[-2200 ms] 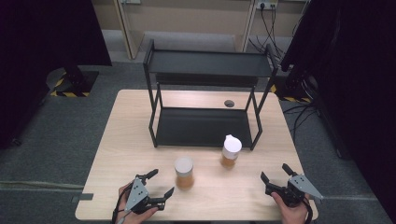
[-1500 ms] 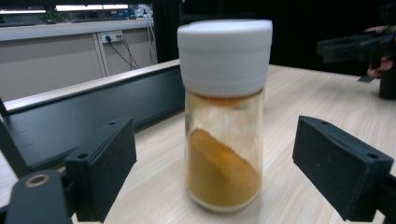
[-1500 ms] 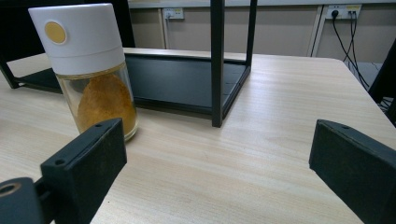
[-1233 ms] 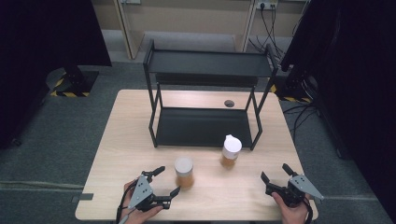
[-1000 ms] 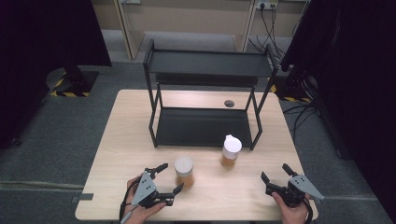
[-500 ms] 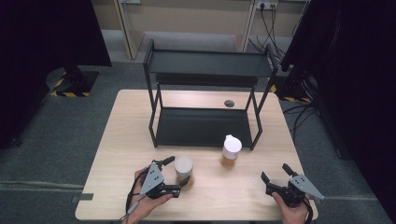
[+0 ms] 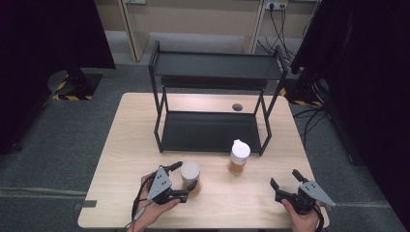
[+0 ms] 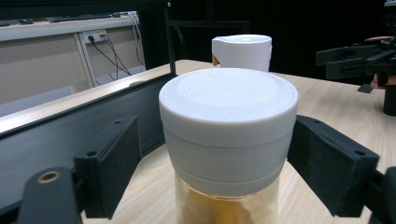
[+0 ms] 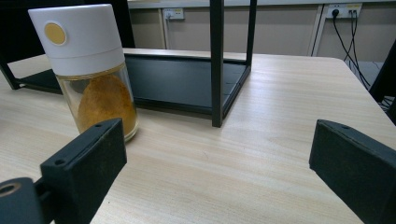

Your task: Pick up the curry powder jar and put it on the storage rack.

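A glass jar with a flat white lid [image 7: 189, 173] [image 8: 228, 116] stands near the table's front, holding something amber. My left gripper [image 7: 186, 175] [image 8: 217, 168] is open, one jaw on each side of the lid; a small gap shows on the left side, while the right jaw is nearly touching. A second jar [image 7: 239, 155] [image 9: 88, 70] [image 8: 242, 50], white dispenser cap over orange powder, stands to the right of it. My right gripper [image 7: 284, 178] [image 9: 219, 186] rests open at the front right, nothing between its jaws.
A black two-tier metal rack [image 7: 212, 67] [image 9: 182, 79] [image 8: 70, 135] stands at the middle of the light wooden table [image 7: 125, 145], just behind both jars. A round cable hole [image 7: 237, 107] sits behind the rack's lower shelf. The other gripper [image 8: 355, 56] appears far right in the left gripper view.
My left gripper has moved forward and right from the table's front edge until its jaws stand around the flat-lidded jar. The right gripper and both jars have stayed put.
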The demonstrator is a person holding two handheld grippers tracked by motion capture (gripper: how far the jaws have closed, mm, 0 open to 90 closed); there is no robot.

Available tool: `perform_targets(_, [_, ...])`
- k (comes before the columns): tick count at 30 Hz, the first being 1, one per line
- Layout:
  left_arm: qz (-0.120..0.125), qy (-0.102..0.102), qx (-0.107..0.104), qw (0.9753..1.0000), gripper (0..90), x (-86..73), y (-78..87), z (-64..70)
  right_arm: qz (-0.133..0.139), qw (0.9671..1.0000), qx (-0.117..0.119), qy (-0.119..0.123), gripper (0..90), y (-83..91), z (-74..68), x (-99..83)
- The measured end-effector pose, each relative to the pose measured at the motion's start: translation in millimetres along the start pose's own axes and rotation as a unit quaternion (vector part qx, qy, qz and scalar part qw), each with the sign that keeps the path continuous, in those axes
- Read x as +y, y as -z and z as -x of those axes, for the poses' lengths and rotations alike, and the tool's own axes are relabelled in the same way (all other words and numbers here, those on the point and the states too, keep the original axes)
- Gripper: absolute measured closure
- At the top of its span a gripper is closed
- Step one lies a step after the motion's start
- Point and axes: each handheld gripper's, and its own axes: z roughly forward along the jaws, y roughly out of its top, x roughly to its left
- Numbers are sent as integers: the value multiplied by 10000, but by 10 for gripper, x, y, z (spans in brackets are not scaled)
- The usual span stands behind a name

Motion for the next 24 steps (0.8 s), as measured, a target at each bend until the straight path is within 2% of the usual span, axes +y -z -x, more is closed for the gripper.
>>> perform_targets(8, [-100,-102,27,9999,236,14,-23,19,4,10000,4,-5,44,1,2,-1])
perform_targets(19, [-71,-62,-2,10000,273,17,-70,19,-4,10000,10,-2,44,-1,5,1])
perform_targets(24, [-83,-60,10,9999,332,50,-78,42,2,10000,11,-20,44,1,8,-1])
